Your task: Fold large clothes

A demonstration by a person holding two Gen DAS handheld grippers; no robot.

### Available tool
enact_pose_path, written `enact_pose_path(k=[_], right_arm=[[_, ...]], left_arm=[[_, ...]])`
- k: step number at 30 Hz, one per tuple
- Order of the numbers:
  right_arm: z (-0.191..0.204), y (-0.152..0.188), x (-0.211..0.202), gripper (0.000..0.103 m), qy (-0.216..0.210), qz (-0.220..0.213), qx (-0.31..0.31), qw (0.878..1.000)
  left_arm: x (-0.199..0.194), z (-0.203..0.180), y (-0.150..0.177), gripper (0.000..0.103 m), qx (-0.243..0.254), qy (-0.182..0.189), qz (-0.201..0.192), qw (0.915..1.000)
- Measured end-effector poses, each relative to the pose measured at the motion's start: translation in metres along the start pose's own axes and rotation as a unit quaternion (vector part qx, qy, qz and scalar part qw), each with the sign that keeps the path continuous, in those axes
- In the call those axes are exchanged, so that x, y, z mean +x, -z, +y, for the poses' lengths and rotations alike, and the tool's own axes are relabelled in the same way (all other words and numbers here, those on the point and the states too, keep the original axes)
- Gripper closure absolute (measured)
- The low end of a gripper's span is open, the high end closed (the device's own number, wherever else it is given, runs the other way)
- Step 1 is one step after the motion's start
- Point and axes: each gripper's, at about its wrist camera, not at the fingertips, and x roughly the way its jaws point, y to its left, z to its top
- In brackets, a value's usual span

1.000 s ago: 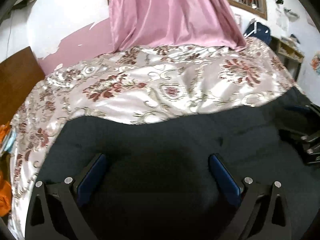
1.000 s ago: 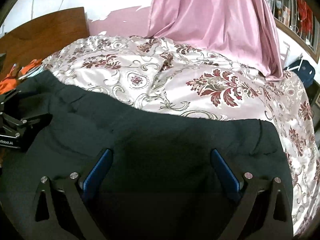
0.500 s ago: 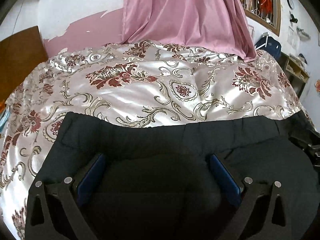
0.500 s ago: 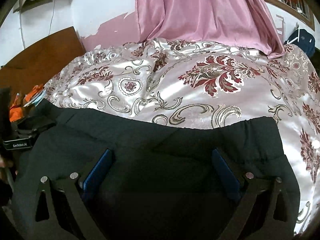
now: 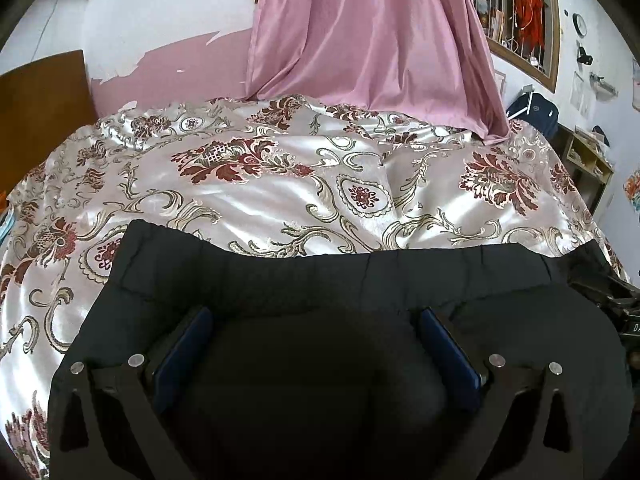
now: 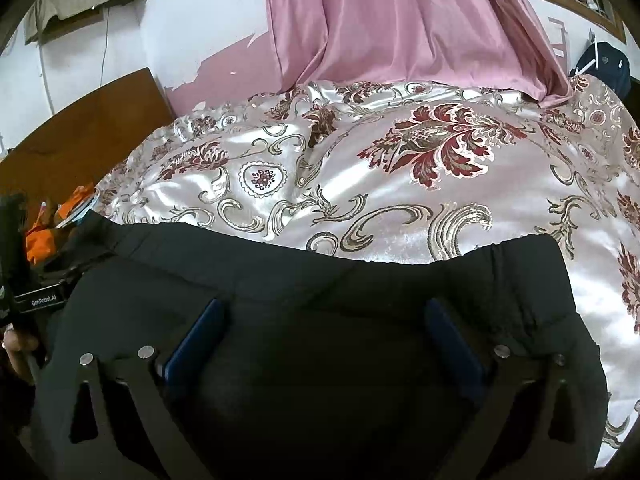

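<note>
A large black garment (image 5: 304, 280) with a gathered waistband along its far edge lies on the floral satin bedspread (image 5: 280, 184). My left gripper (image 5: 316, 316) hovers open just over its left part, blue pads wide apart and dark cloth beneath them. My right gripper (image 6: 325, 306) hangs open over the right part of the same black garment (image 6: 360, 280), near the waistband's right corner (image 6: 540, 248). Each gripper shows at the edge of the other's view: the right gripper (image 5: 616, 304) and the left gripper (image 6: 36, 300).
A pink curtain (image 5: 372, 48) hangs onto the bed's far side. A brown headboard (image 6: 80, 140) stands at the left, with orange items (image 6: 44, 236) beside it. A dark bag (image 5: 532, 112) and shelves (image 5: 588, 160) are at the far right.
Both grippers have drawn back toward the near side of the bed, staying open. The garment's far edge now sits lower in both views and more bedspread shows beyond it.
</note>
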Motion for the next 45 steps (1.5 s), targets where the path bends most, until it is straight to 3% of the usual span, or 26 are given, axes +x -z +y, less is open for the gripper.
enact_pose_path(k=[23,30,33,35,39,42,45], right_arm=[[0.000,0.001,0.002,0.002,-0.003,-0.005,0.002,1.000],[0.001,0.004,-0.016,0.003,-0.017,-0.039,0.011,0.999],[0.003,0.011,-0.033,0.003,0.015,-0.078,0.008,0.997],[0.004,0.017,-0.048,0.003,0.052,-0.115,0.015,0.992],[-0.002,0.031,-0.093,0.002,0.141,-0.209,0.067,0.965],[-0.016,0.042,-0.121,0.002,0.169,-0.255,0.117,0.945],[-0.036,0.052,-0.138,0.002,0.178,-0.267,0.169,0.932]], left_arm=[[0.002,0.002,0.003,0.000,0.003,0.000,-0.008,1.0000],[-0.005,0.006,0.008,0.000,0.000,0.015,-0.027,0.9995],[-0.007,0.006,0.010,0.000,-0.001,0.019,-0.032,0.9993],[-0.009,0.004,0.010,0.000,0.004,0.012,-0.031,0.9994],[-0.021,0.000,0.011,0.000,0.012,-0.004,-0.030,0.9995],[-0.040,0.007,0.011,0.000,0.002,0.000,-0.044,0.9990],[-0.064,0.027,0.014,0.000,-0.039,-0.008,-0.073,0.9965]])
